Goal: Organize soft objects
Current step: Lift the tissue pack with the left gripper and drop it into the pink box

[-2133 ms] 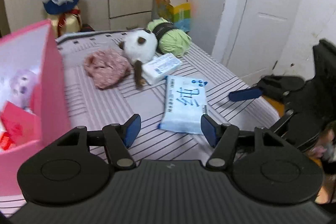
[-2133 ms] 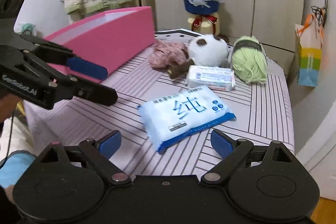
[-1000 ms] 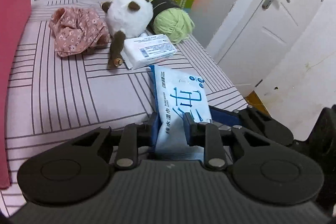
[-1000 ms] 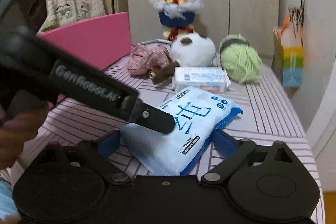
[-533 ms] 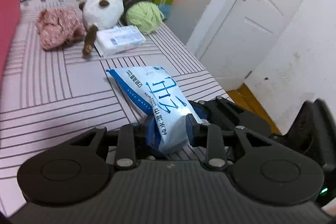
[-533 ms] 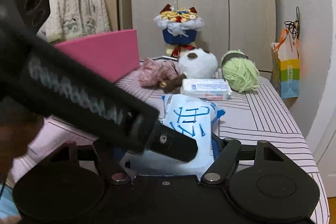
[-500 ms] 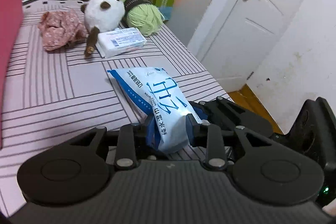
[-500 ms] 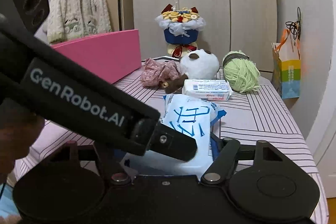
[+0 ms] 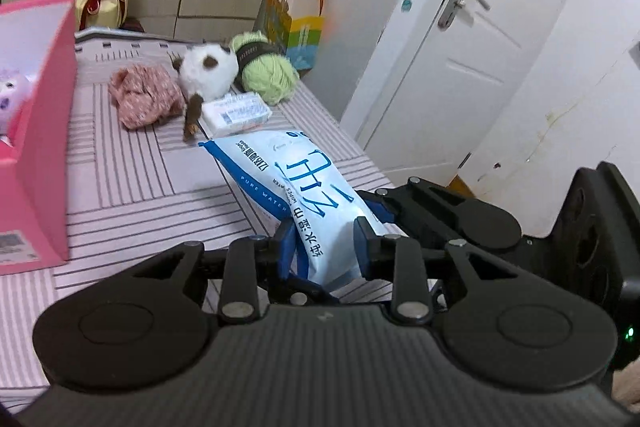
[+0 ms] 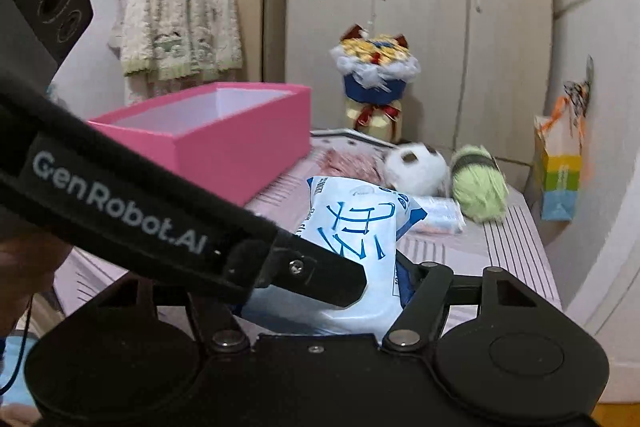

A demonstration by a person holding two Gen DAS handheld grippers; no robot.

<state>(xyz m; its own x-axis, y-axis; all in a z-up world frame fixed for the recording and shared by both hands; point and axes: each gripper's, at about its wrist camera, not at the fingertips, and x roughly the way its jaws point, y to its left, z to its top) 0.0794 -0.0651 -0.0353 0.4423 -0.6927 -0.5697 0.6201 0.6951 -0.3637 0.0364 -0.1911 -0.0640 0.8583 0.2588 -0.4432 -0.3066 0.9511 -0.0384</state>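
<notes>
Both tongs — the left gripper [image 9: 324, 239] and the right gripper [image 10: 320, 291] — squeeze the blue wipes pack [image 9: 304, 187], low in the middle of each frame.

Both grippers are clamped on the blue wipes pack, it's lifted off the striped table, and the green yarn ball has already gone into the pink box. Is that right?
Not quite. The green yarn ball is not in the pink box; it lies on the striped table beside the white plush toy, as the left wrist view shows. The rest holds: the left gripper and right gripper both clamp the blue wipes pack, lifted off the table.
</notes>
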